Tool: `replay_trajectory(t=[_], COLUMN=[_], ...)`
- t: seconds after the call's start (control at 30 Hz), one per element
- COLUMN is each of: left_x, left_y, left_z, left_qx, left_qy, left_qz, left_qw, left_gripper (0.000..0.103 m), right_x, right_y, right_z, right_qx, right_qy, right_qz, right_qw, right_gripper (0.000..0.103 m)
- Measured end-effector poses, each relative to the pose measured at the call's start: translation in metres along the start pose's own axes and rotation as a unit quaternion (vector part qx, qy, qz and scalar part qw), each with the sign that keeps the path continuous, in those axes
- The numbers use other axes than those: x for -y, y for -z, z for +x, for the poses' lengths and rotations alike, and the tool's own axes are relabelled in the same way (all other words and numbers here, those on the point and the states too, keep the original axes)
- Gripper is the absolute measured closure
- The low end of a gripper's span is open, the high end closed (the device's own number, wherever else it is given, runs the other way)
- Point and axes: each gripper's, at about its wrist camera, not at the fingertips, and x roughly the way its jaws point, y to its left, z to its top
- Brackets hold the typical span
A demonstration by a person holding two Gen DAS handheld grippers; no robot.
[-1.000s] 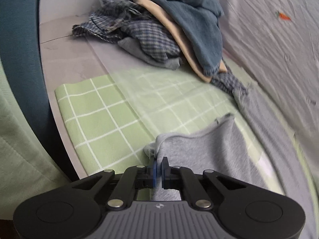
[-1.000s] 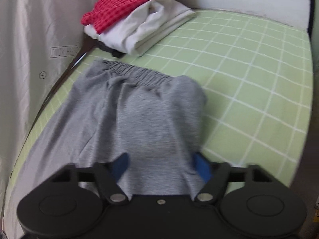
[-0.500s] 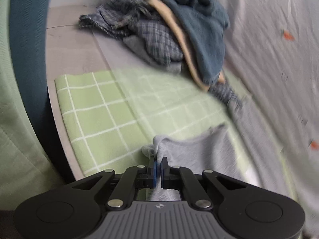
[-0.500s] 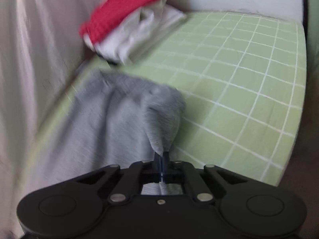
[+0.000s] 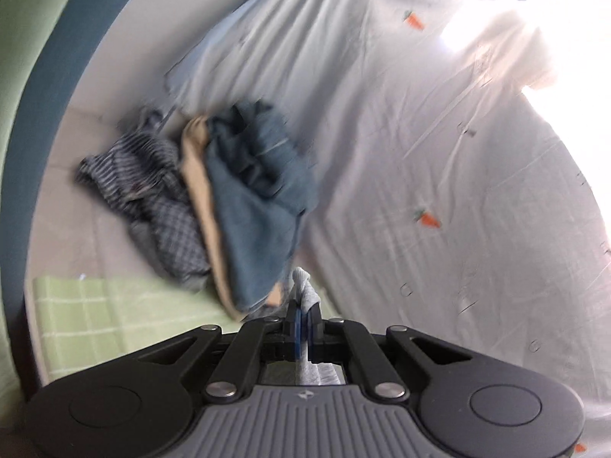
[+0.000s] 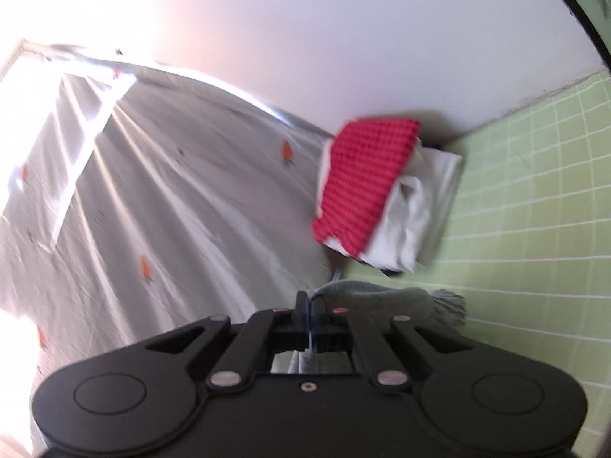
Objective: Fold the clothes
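While the left hand-held gripper [image 5: 301,318] and right hand-held gripper [image 6: 309,315] each clamp the grey garment [image 6: 385,297] raised above the green checked sheet [image 6: 534,229], one folded stack [image 6: 382,194] is done and an unfolded pile [image 5: 214,206] remains.

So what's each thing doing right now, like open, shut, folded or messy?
Left gripper: shut, pinching grey cloth.
Right gripper: shut, pinching grey cloth.
Grey garment: held in both grippers, bunched, not folded.
Red checked cloth: folded, on top of the stack.
White cloth: folded, under the red one.
Blue garment: crumpled, in the messy pile.
Tan garment: crumpled, in the pile.
Plaid garment: crumpled, in the pile.
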Motion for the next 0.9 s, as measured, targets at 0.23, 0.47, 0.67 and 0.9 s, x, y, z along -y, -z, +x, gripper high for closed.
replay_trajectory(t=[0.23,0.47,0.67,0.9], left_x=[-0.01,0.005,0.04,0.137], left_y=[0.006,0.0,-0.001,0.016], left_z=[0.006,0.033,0.083,0.244], left_qx=[-0.009,0.003,-0.005,-0.06], left_qy=[-0.018,-0.029,-0.023,0.0], left_qz=[-0.037,-0.035,-0.012,0.072], left_qw=[0.9991,0.999,0.9996,0.9956], left_gripper=[0.101,0.101,0.101,0.1], right_x=[0.013,0.002,-0.028,-0.052], right_y=[0.014,0.017,0.017,0.018], right_z=[0.008,0.035,0.078,0.203], right_qx=[-0.015,-0.011,-0.013,-0.027], right_qy=[0.033,0.049,0.05,0.061], right_qz=[0.014,-0.001,-0.036,-0.054], right_qw=[0.999,0.999,0.998,0.996], right_gripper=[0.102,0.102,0.102,0.102])
